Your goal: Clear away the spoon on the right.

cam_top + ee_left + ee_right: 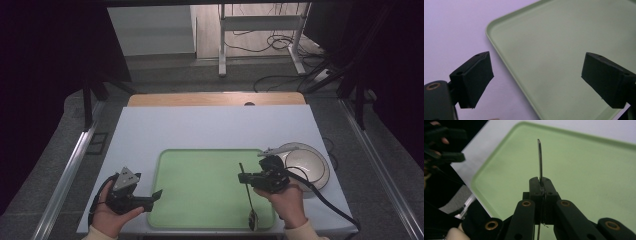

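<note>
A spoon (247, 191) is being pinched mid-handle by the right gripper (244, 178) above the green tray (200, 200), near the bowl (306, 165). Such a thin grip is risking the spoon pivoting or slipping. The left gripper (159, 194) is being held wide open and empty.

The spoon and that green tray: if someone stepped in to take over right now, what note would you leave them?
Right gripper: shut on the spoon, gripping its handle, above the right part of the green tray.
Left gripper: open, holding nothing, over the tray's near left corner.
White bowl: on the table, right of the tray, nothing in it.
Done: spoon picked up and in hand.
Left: probably to set the spoon down, on the tray or in the bowl; I cannot tell which. The left gripper has not taken hold of anything yet.
</note>
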{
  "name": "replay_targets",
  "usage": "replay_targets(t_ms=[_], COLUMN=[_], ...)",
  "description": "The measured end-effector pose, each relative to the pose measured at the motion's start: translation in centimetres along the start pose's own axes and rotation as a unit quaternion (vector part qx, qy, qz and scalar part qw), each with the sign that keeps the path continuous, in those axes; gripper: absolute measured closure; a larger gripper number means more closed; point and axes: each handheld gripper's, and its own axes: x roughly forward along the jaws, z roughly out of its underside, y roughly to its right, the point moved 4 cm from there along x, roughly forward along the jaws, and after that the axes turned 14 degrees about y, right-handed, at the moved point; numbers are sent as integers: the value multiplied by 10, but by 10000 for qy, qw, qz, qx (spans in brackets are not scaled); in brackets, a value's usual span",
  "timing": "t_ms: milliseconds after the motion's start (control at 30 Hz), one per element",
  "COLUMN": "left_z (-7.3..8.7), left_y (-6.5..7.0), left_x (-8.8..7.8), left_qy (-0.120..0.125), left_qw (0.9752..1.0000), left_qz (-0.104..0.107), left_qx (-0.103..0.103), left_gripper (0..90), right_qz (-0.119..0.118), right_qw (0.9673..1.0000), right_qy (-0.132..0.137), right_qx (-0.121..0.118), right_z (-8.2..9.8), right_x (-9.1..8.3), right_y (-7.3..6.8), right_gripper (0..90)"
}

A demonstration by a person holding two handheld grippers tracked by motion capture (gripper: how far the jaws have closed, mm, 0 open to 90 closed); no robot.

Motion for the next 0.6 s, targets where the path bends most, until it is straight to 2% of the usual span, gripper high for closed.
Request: replay_targets(t_ms=[33,267,400,467,600], left_z=[0,1,2,2,2], left_y=[0,0,0,1,1], left_x=[0,1,2,2,3], left_qy=[-9,-22,-26,-57,-79], left_qw=[10000,10000,10000,10000,10000], left_qz=[4,15,22,42,58], left_qx=[5,-6,-15,6,15], left_gripper=[100,100,100,99,99], right_qz=[60,158,390,422,652], right_qw=[9999,9994,9983,9981,9959], right_qy=[-108,-240,-346,-374,-570], right_qx=[-3,205,259,264,263], right_z=[5,15,20,21,30], right_x=[7,22,31,34,44], right_y=[2,15,23,26,34], right_gripper=[879,876,831,830,778])
